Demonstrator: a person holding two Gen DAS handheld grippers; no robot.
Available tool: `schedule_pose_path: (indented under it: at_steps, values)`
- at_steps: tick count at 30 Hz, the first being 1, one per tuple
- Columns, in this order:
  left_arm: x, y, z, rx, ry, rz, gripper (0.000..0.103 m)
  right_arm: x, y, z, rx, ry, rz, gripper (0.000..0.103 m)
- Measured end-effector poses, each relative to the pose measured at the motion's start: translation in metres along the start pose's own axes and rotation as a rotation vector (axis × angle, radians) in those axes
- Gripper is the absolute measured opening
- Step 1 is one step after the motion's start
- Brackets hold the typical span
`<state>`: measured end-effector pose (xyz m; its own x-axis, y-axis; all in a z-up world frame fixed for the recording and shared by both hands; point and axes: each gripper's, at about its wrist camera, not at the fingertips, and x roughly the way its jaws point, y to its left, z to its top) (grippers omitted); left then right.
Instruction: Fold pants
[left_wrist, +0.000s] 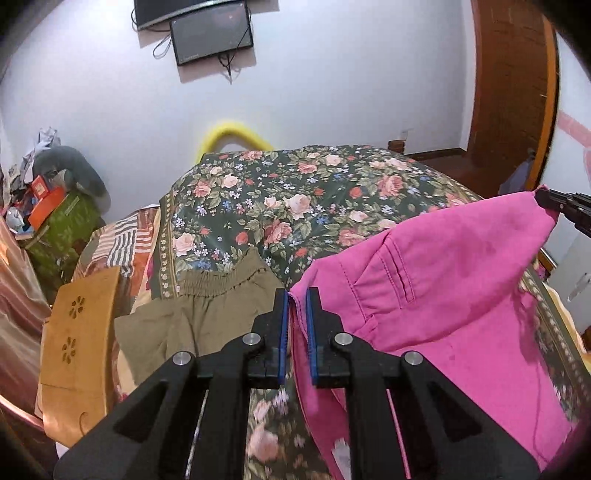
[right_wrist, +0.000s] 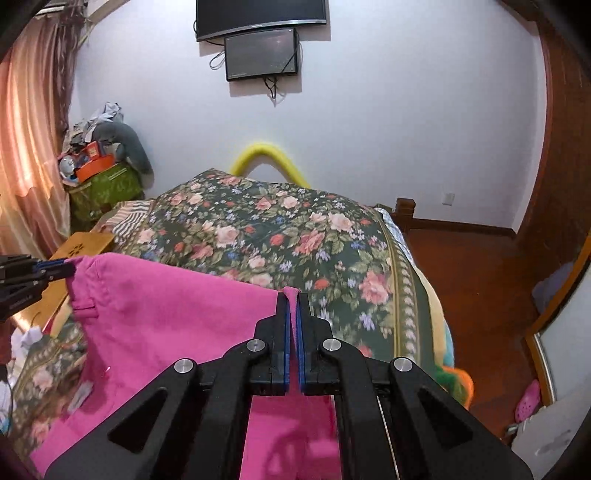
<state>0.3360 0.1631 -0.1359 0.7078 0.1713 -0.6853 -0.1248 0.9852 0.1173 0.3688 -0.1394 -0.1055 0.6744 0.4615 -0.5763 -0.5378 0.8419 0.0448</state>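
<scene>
Nearest in the left wrist view, the left gripper (left_wrist: 296, 295) has its blue-padded jaws drawn close with only a narrow gap, and a pink edge of the pink pants (left_wrist: 443, 280) is pinched between them. In the right wrist view the right gripper (right_wrist: 292, 297) is closed almost fully, a small fold of the same pants (right_wrist: 177, 314) poking up above its tips. Each camera catches the other tool at the far corner of the waistband: the right gripper (left_wrist: 550, 201) at the frame's right edge, the left gripper (right_wrist: 55, 269) at the frame's left edge. The garment hangs stretched between the two, raised above the floral bedspread (left_wrist: 295, 192), with its lower part draping down onto the bed.

Only the left view shows the olive pants (left_wrist: 199, 306) lying flat on the bed just beside the pink cloth, and a back pocket on the pink fabric. Only the right view shows the wooden floor (right_wrist: 461, 266) and the curtain (right_wrist: 29, 155). Both show the wooden tray (left_wrist: 79, 339) beside the bed, and farther off the yellow foam tube (left_wrist: 236, 134) and the wall screens (right_wrist: 262, 53).
</scene>
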Motion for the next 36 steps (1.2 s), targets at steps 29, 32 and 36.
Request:
schedule_pose_path:
  at_steps: [29,32,36]
  values:
    - [-0.078,-0.053,-0.196,0.094,0.197,-0.144,0.009,-0.080,0.037,-0.202,0.055,0.257,0.029,0.003]
    - [-0.090,-0.053,-0.197,0.111,0.180,-0.160,0.010,-0.087,0.036,-0.206,0.037,0.259,0.027,0.004]
    - [-0.106,-0.052,-0.189,0.137,0.152,-0.157,0.010,-0.104,0.037,-0.200,-0.006,0.255,-0.011,0.012]
